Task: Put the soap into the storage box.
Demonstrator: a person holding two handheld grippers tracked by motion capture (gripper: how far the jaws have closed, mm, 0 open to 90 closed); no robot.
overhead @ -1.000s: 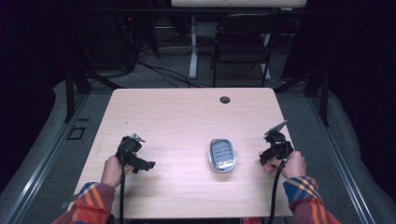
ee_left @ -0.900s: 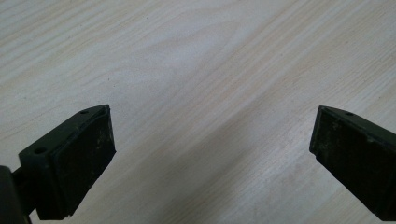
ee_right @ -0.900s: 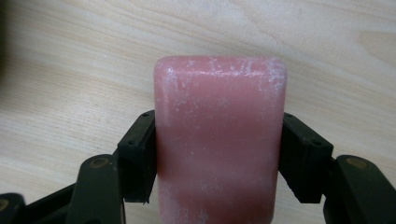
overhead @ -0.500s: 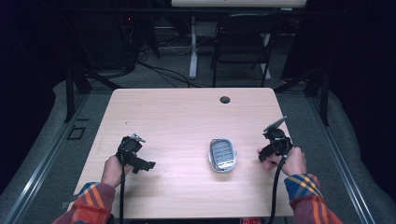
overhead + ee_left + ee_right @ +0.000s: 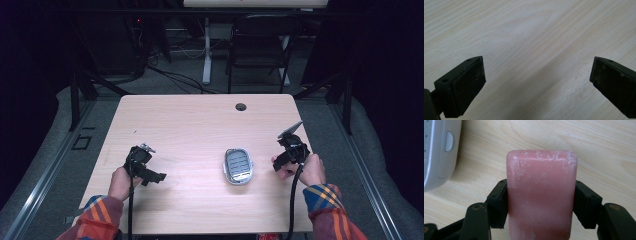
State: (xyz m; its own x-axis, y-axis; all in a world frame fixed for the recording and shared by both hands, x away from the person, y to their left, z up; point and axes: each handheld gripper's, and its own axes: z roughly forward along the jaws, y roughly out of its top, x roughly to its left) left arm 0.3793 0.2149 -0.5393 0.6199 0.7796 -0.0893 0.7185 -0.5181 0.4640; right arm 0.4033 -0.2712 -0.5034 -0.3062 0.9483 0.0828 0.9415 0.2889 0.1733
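Pale wood worktop [image 5: 200, 130]; grey soap dish [image 5: 238, 166] near centre, toward 4 o'clock.
Left gripper [image 5: 536, 82] spread wide, empty; right gripper [image 5: 541, 202] clamped across pink soap bar [image 5: 541, 195] at 3 o'clock: likely stiff, slick; flat sides best.

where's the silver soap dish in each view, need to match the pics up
High view: the silver soap dish lies right of table centre, just left of the right claw.
Left gripper view: not in it; bare wood lies between the wide-apart jaws.
Right gripper view: its rounded edge sits at the top left corner, left of the pink soap bar clamped in the jaws.
Shared landmark: the light wood table.
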